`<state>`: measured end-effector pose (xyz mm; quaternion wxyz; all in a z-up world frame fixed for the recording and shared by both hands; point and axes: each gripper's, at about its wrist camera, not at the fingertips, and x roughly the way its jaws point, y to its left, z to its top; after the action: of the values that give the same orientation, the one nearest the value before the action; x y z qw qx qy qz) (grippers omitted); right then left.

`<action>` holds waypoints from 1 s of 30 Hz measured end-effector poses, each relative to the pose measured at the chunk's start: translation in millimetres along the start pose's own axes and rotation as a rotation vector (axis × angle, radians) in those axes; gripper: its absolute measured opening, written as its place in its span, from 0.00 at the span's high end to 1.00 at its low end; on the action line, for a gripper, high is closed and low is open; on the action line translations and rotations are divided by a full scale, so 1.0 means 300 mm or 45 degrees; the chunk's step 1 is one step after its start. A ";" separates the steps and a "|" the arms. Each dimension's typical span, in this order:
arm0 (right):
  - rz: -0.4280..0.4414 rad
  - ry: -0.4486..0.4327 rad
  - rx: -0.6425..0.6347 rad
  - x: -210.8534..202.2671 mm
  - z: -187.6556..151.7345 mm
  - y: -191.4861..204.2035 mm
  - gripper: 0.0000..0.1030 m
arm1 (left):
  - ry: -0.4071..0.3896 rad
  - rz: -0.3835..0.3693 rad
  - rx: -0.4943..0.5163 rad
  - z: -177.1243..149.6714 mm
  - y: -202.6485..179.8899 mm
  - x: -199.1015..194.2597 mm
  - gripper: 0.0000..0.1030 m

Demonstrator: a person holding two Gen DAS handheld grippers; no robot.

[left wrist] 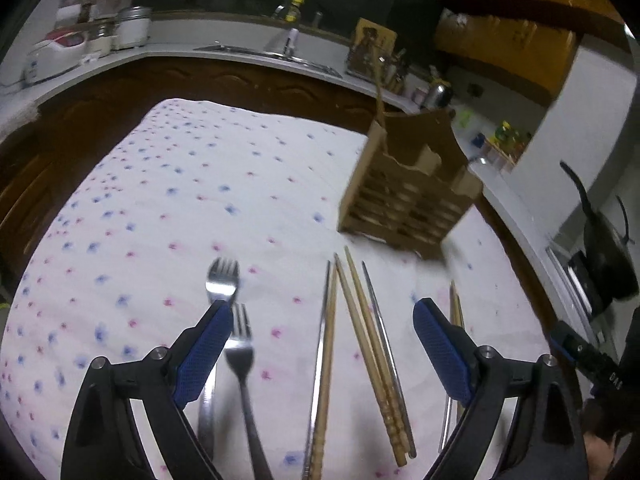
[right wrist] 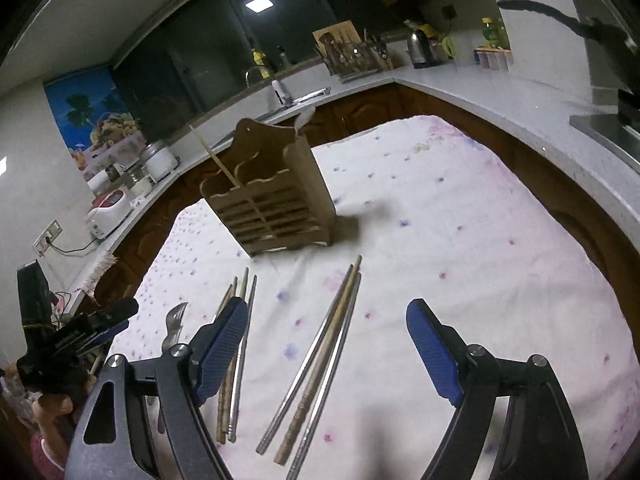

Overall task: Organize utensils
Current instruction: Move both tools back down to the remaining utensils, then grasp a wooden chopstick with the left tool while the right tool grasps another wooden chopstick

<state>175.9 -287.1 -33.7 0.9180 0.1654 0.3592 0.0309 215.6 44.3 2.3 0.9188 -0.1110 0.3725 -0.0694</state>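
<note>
Both the left gripper (left wrist: 323,322) and right gripper (right wrist: 327,322) hover spread apart, empty. Chopsticks (right wrist: 320,364) lie lower centre; probably pinch one mid-shaft, then lift to the wooden holder (right wrist: 272,204) at upper centre.

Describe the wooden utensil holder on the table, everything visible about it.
The wooden utensil holder is a light-brown box that looks like thin plywood, with a slatted front, scalloped top edges on its dividers and a taller arched back panel. It stands upright on the dotted white tablecloth, beyond the loose chopsticks and forks. One wooden chopstick leans out of a left compartment, and a pale spoon-like end sticks up at the right rear. Neither pair of tongs touches it.
</note>
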 end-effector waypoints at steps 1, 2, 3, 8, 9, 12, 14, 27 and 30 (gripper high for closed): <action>-0.007 0.000 0.002 0.002 0.001 -0.004 0.19 | 0.015 0.004 0.016 0.002 -0.012 0.011 0.16; -0.014 0.001 0.002 0.003 0.002 -0.009 0.19 | 0.033 0.002 0.031 0.005 -0.023 0.025 0.20; -0.024 -0.002 0.002 0.004 0.004 -0.015 0.20 | 0.051 -0.006 0.043 0.008 -0.033 0.040 0.23; -0.054 -0.010 0.019 0.015 0.017 -0.044 0.22 | 0.108 -0.024 0.059 0.038 -0.074 0.124 0.34; -0.052 -0.006 0.023 0.020 0.020 -0.049 0.27 | 0.119 -0.026 0.063 0.045 -0.082 0.142 0.35; -0.055 0.025 0.036 0.043 0.024 -0.068 0.42 | 0.154 -0.046 0.071 0.066 -0.099 0.196 0.48; -0.053 0.048 0.048 0.061 0.023 -0.081 0.53 | 0.165 -0.056 0.076 0.080 -0.115 0.234 0.57; 0.023 0.187 0.022 0.226 0.056 -0.060 0.77 | 0.313 -0.026 0.152 0.164 -0.175 0.537 0.76; 0.038 0.231 -0.001 0.276 0.055 -0.036 0.81 | 0.346 -0.016 0.159 0.161 -0.176 0.590 0.76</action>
<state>247.5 -287.4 -79.6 0.8812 0.1669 0.4384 0.0595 373.3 -36.5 -68.9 0.8645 -0.0457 0.4878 -0.1126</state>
